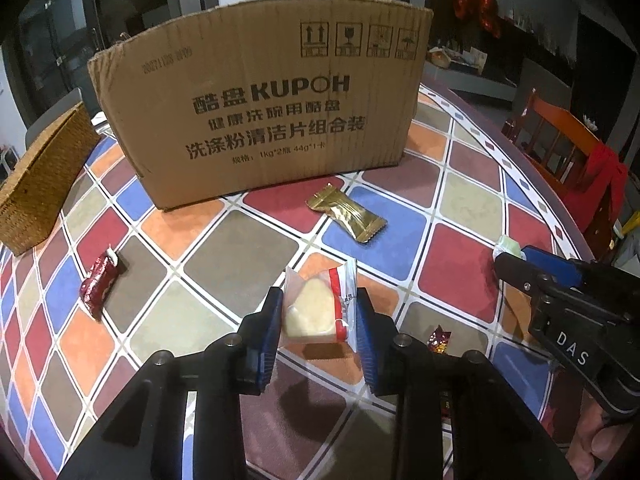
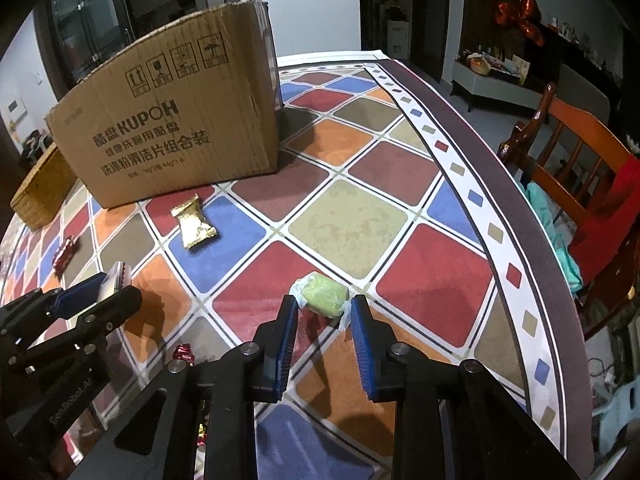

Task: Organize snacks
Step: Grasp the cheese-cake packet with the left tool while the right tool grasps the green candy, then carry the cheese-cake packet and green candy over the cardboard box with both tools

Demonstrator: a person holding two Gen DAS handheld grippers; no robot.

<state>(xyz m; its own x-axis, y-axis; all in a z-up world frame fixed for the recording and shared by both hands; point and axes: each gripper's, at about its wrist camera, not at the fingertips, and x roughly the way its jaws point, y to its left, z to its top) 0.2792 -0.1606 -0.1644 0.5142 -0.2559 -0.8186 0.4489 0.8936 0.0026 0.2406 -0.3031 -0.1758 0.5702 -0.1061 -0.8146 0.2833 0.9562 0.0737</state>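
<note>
My left gripper [image 1: 318, 304] is shut on a clear packet with a pale yellow pastry [image 1: 310, 312], held just above the table; it shows at the left of the right wrist view [image 2: 105, 285]. My right gripper [image 2: 323, 307] is shut on a green pastry in clear wrap [image 2: 324, 290], also seen in the left wrist view [image 1: 508, 246]. A gold snack packet [image 1: 347, 213] lies in front of the tall cardboard box [image 1: 264, 96]. A red snack packet [image 1: 98, 284] lies at the left. A small red-gold candy [image 1: 439, 339] lies near my fingers.
A woven basket [image 1: 38, 192] stands left of the box. The table carries a colourful checked cloth [image 2: 348, 224]; its edge curves along the right. A wooden chair [image 2: 576, 168] with red and teal cloth stands beyond that edge. Another small candy [image 2: 183, 353] lies near the front.
</note>
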